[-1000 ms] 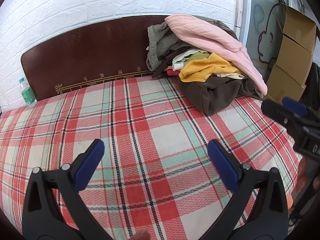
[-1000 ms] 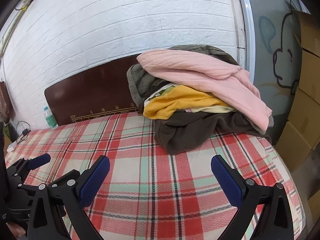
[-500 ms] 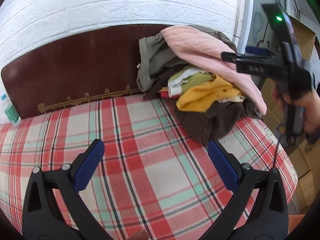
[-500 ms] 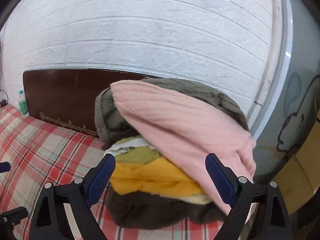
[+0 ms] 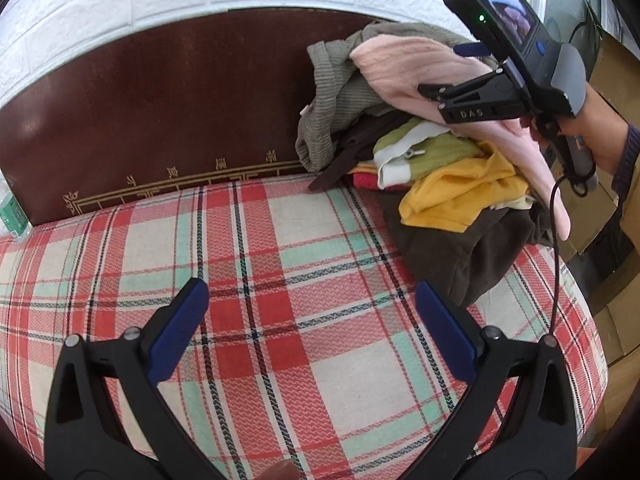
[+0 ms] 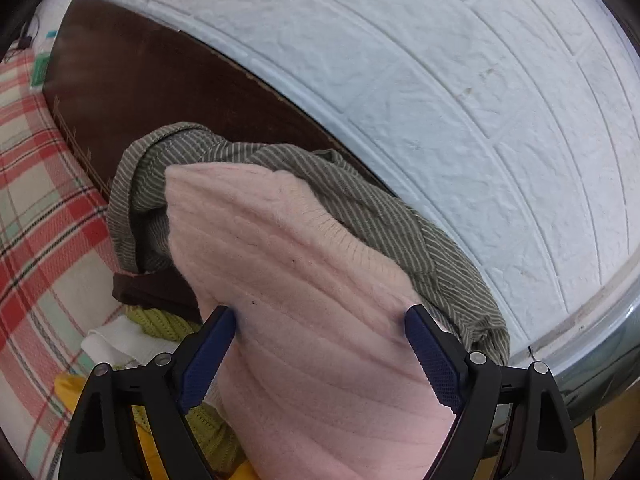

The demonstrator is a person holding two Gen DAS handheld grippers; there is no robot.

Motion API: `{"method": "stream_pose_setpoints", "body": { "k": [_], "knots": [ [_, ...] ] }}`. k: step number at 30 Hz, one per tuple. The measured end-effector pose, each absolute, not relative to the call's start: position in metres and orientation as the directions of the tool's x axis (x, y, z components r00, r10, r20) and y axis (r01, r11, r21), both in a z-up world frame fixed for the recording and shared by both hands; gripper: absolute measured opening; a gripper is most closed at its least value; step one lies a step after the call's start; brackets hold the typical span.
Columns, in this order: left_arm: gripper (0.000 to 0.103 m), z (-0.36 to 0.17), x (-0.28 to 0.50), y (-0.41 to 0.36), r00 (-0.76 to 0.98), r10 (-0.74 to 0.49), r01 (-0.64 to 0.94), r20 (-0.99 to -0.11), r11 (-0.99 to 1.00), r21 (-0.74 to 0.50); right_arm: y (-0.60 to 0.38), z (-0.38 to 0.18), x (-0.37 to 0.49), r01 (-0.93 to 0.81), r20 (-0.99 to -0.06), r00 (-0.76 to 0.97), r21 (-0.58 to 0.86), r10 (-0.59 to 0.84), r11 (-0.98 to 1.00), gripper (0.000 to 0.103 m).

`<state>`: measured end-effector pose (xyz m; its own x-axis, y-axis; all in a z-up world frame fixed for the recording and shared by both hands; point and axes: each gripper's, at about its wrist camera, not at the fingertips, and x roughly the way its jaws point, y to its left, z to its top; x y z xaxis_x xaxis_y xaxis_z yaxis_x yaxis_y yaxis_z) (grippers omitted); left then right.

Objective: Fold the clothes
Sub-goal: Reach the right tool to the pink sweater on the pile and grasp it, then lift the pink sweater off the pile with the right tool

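A pile of clothes lies at the bed's far right corner by the headboard. On top is a pink knit sweater (image 5: 432, 76) (image 6: 304, 304), over a grey-green striped garment (image 5: 340, 88) (image 6: 360, 200), a yellow garment (image 5: 456, 192), a light green knit (image 5: 432, 152) and a dark brown one (image 5: 472, 256). My right gripper (image 6: 320, 320) (image 5: 448, 76) is open, its fingers straddling the pink sweater and pressed into it. My left gripper (image 5: 312, 300) is open and empty, above the plaid bedsheet (image 5: 256, 280) in front of the pile.
A dark wooden headboard (image 5: 160, 112) stands against a white brick wall (image 6: 440, 80). A green-labelled bottle (image 5: 12, 212) stands at the far left. Cardboard boxes (image 5: 616, 80) stand off the bed's right edge. The right gripper's cable (image 5: 554, 240) hangs down.
My right gripper has moved forward onto the pile, its open fingers now around the pink sweater. My left gripper has drifted closer to the headboard and pile.
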<state>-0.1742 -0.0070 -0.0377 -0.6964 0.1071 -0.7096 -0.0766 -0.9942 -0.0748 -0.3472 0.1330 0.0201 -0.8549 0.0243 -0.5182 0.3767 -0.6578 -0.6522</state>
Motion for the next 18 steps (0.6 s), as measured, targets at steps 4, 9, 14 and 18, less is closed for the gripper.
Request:
{"method": "stream_pose_setpoints", "body": {
  "k": [4,9,14,18],
  "knots": [
    [0.103,-0.042,-0.175,-0.007,-0.693,0.112,-0.071,-0.712,-0.994,-0.086,0.140,0.035,-0.339,0.380,-0.524,-0.852,-0.609,-0.007,-0.696,0.032],
    [0.103,-0.033,-0.170,-0.003,-0.711,0.136,-0.088,-0.690,-0.991,-0.105,0.177,0.085,-0.317,0.327,-0.506,-0.859,-0.427,-0.077,-0.843,0.011],
    [0.103,-0.019,-0.161,0.001,-0.734,0.157,-0.111,-0.660,-0.988,-0.111,0.220,0.135,-0.276,0.347,-0.469,-0.856,-0.209,-0.218,-0.914,0.010],
    [0.103,-0.008,-0.153,0.006,-0.745,0.177,-0.128,-0.643,-0.984,-0.122,0.232,0.174,-0.218,0.394,-0.388,-0.864,-0.129,-0.319,-0.910,0.010]
  ]
}}
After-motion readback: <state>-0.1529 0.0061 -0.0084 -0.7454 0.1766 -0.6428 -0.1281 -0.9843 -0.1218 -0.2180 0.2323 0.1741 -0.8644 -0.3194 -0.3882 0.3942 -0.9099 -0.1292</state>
